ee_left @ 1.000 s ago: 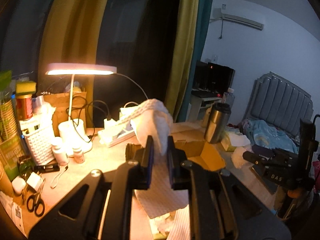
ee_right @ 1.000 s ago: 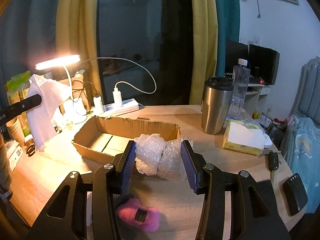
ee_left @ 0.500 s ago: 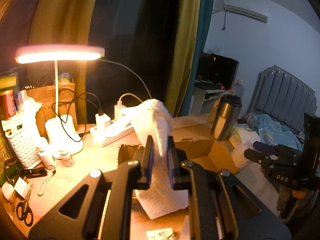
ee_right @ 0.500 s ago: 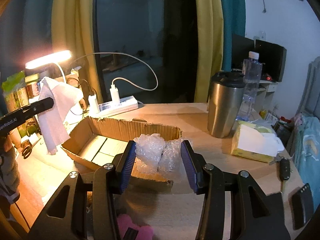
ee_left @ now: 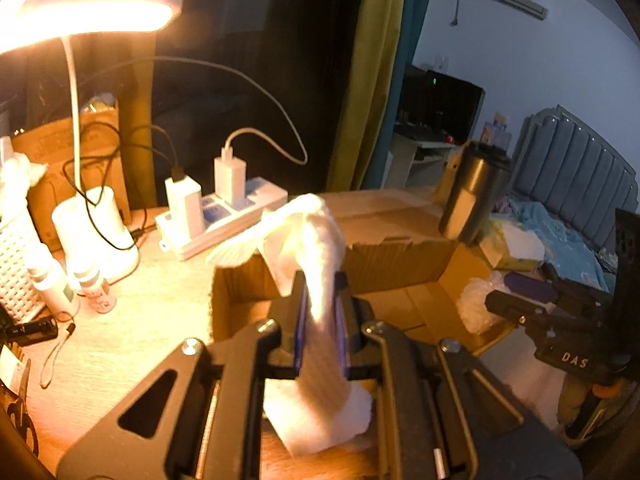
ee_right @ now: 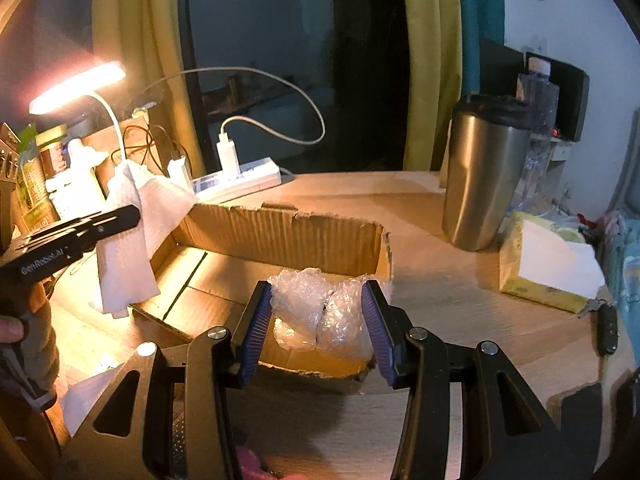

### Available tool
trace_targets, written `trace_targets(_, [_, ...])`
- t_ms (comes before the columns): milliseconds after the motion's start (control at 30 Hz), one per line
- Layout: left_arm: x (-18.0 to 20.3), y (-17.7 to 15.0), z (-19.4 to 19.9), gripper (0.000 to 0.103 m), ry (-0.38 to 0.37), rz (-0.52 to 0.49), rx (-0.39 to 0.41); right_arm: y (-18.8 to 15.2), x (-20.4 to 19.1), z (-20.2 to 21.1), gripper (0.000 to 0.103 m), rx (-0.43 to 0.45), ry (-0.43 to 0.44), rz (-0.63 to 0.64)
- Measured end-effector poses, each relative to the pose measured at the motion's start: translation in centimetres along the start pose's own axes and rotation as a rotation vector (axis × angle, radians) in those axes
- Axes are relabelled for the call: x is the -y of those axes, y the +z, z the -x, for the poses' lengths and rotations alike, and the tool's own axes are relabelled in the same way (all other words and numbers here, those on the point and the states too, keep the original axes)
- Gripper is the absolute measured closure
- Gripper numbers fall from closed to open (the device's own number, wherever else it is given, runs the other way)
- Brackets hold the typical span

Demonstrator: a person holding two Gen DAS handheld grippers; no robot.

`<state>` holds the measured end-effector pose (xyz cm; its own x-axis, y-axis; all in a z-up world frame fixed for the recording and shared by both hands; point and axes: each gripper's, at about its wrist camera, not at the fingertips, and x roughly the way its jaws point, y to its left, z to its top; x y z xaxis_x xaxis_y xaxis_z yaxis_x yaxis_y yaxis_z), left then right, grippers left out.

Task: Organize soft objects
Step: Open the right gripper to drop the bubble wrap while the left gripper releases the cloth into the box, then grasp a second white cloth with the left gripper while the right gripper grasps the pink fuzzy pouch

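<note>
**Both soft loads poised at the box rim**

A white paper towel (ee_left: 320, 280) is pinched between the nearly closed fingers of the left gripper (ee_left: 320, 320), hanging lengthwise over the left end wall of the cardboard box (ee_right: 280, 236). A wad of bubble wrap (ee_right: 316, 308) is clamped in the half-closed right gripper (ee_right: 318, 320), held above the box's near right corner. The open interior lies just ahead of and below both loads. The floor is seen bare, so room is judged ample; the ragged near wall must be cleared.

Black grippers (ee_right: 318, 320), blue ribbed pads (ee_right: 256, 320) (silver screws), "GenRobot.AI" lettering
</note>
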<state>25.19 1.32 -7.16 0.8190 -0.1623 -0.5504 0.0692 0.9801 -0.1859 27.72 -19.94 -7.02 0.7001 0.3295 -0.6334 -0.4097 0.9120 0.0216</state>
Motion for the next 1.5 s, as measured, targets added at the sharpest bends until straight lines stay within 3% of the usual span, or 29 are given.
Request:
trace_targets(200, [0.1, -1.0, -2.4, 0.088, 0.015, -0.032, -0.092, -0.6, -0.4, -1.7, 0.054, -0.060, -0.006, 0.005])
trace_targets(300, [-0.2, -1.3, -2.9, 0.079, 0.015, -0.023, -0.132, -0.7, -0.3, -1.7, 0.051, -0.062, -0.010, 0.003])
trace_targets(567, [0.6, -0.9, -1.9, 0.077, 0.013, -0.047, -0.119, -0.5, -0.4, -0.7, 0.041, -0.051, -0.030, 0.005])
trace_targets(767, [0.6, -0.6, 0.1, 0.075, 0.015, -0.044, -0.086, -0.4, -0.8, 0.9, 0.041, -0.026, -0.042, 0.008])
trace_targets(800, [0.5, -0.6, 0.4, 0.068, 0.017, -0.042, -0.081, -0.4, -0.9, 1.1, 0.041, -0.022, -0.044, 0.009])
trace_targets(833, [0.5, -0.6, 0.8, 0.049, 0.020, -0.040, -0.076, -0.4, -1.1, 1.6, 0.041, -0.016, -0.048, 0.011])
trace_targets(900, [0.4, -0.7, 1.5, 0.032, 0.019, -0.031, -0.066, -0.4, -1.2, 2.2, 0.041, -0.006, -0.052, 0.013])
trace_targets(1000, [0.0, -0.7, 3.3, 0.032, 0.005, 0.004, -0.026, -0.5, -1.6, 3.4, 0.041, 0.009, -0.061, 0.016])
trace_targets(1500, [0.9, -2.0, 9.1, 0.032, -0.009, -0.004, 0.043, -2.2, -3.8, 8.4, 0.040, 0.060, -0.088, 0.033])
